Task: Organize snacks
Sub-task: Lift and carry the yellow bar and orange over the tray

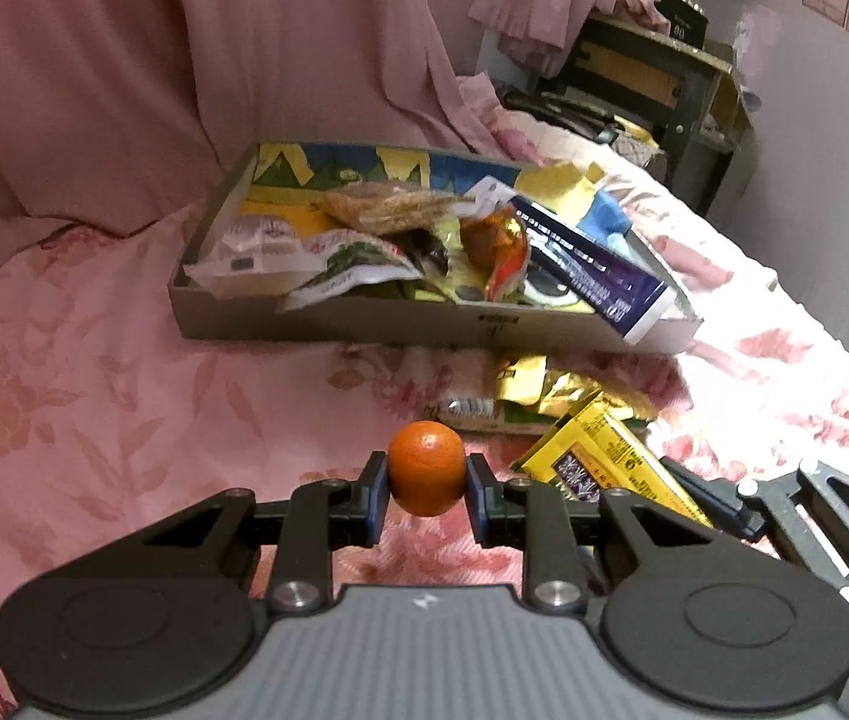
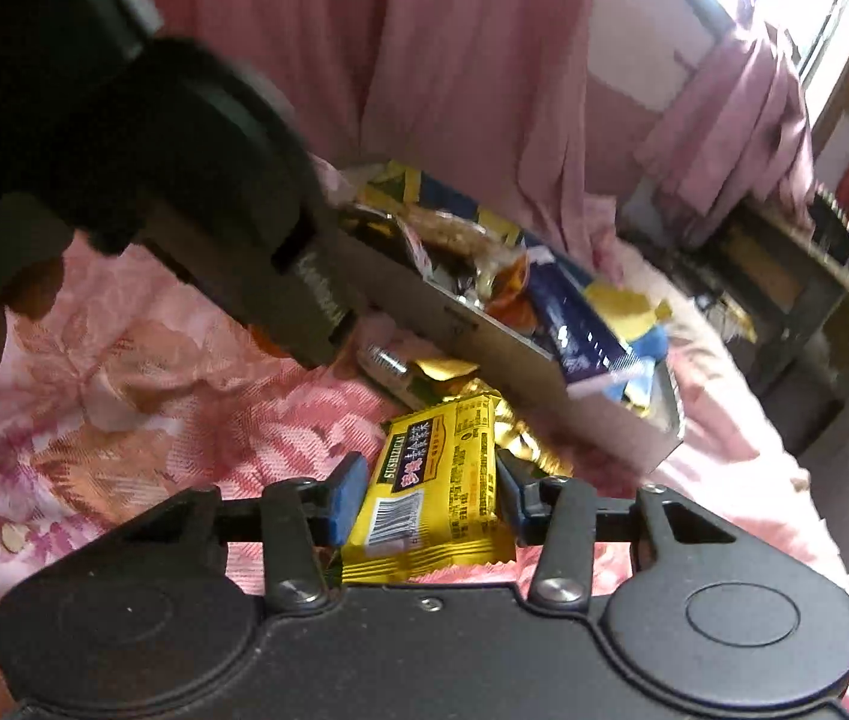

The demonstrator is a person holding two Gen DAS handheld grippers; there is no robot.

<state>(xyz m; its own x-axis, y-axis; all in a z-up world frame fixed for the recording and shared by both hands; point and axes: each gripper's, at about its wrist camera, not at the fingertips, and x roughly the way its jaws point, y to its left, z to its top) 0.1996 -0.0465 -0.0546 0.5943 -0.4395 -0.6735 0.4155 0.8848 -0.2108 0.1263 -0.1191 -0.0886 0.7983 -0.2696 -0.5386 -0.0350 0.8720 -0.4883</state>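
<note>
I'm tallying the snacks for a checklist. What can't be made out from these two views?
- Box contents, left wrist view: packets overlap, lower ones hidden.
- Orange, right wrist view: nearly all hidden behind the left gripper's body.
- Yellow packet, left wrist view: partly covered by gripper linkages.
- Gold wrappers: print too blurred to read.

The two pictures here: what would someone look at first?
Probably the small orange, pinched between the left gripper pads above the pink flowery bedspread. Next, the yellow snack packet between the right gripper fingers. Behind both sits a cardboard box stuffed with crinkly snack wrappers.
</note>
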